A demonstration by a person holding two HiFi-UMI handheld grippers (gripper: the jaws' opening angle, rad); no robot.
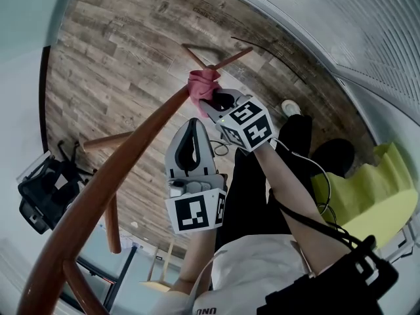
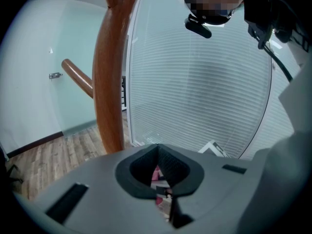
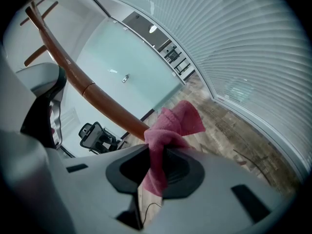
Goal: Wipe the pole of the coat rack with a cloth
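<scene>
Cloth (image 3: 175,123), pink and crumpled, in right claw (image 3: 153,162), seemingly against reddish-brown pole (image 3: 105,104).

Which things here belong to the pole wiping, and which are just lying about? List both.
Job in hand:
pink cloth, pinched in the right tongs
coat rack pole, with the cloth against it

Lying about:
black office chair
yellow-green object
left tongs, shut and empty beside the pole

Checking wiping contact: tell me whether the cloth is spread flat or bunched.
Bunched: pink cloth crumpled in a wad, pinched in the right tool, against the pole.
</scene>
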